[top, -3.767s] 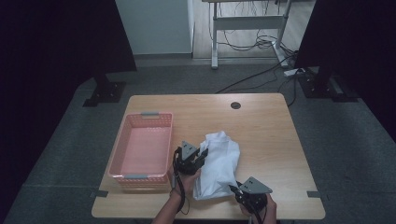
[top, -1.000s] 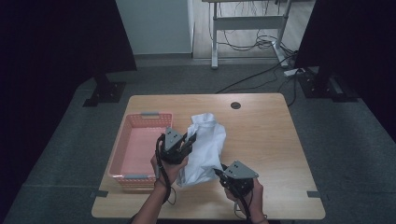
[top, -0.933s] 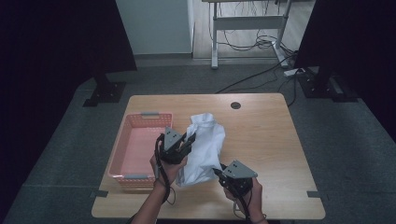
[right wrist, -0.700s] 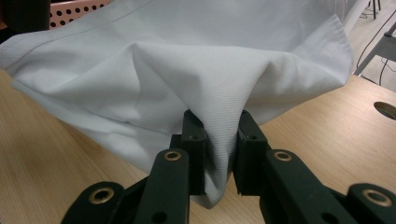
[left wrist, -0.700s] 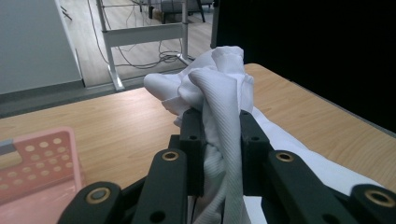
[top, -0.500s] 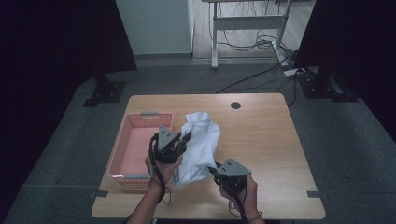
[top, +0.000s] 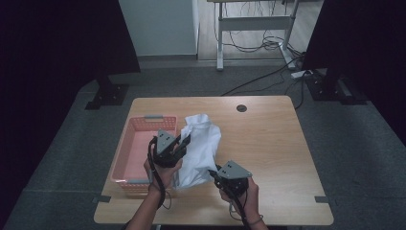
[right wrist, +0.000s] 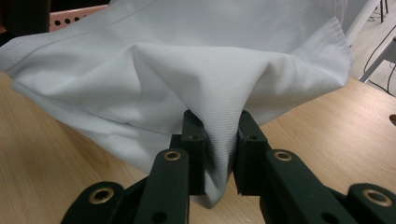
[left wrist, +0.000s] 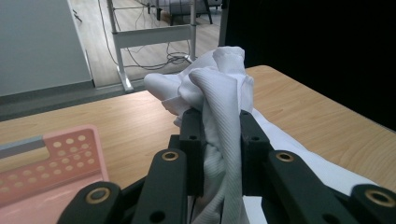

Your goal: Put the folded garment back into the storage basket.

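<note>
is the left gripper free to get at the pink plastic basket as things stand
Probably not yet. The left gripper is shut on the white cloth garment, as is the right gripper. The pink plastic basket sits close beside it with nothing between, so reach looks fine once it lets go.

Grey carpet (top: 364, 158) is spreading around the wooden table (top: 268, 143). Beyond it, a pale wall panel (top: 158, 26) is standing between black curtains (top: 57, 43), and cables (top: 258, 45) are trailing across a light wood floor under a white desk frame (top: 253, 24) at the far side.
</note>
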Available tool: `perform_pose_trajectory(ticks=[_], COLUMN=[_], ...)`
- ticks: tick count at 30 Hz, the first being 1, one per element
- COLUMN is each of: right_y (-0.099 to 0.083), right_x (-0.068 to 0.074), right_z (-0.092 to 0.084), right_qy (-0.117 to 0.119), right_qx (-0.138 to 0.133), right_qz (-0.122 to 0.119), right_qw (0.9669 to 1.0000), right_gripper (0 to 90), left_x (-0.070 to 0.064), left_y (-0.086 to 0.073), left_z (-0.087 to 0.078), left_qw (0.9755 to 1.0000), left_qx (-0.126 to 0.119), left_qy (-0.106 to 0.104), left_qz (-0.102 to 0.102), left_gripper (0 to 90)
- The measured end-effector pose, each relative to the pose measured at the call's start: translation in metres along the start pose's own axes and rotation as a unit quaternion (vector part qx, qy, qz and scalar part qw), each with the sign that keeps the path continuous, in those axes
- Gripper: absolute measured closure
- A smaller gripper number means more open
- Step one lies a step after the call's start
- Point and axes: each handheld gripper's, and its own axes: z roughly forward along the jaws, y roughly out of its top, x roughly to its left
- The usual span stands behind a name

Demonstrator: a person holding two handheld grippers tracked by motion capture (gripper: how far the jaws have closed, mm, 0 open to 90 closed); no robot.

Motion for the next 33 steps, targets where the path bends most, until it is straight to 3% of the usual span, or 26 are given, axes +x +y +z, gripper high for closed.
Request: perform_pose_trajectory(ticks=[33], right_y=[0.012], right_x=[0.017], right_z=[0.02], right_qy=[0.014], right_qx=[0.003], right_qz=[-0.006], right_qw=[0.9999], right_gripper=[77.2], left_x=[0.02], left_y=[-0.007], left_z=[-0.011], left_qw=[0.9998], left_qx=[0.005], left_qy=[0.016], left_qz=[-0.007], left_gripper=[75.2])
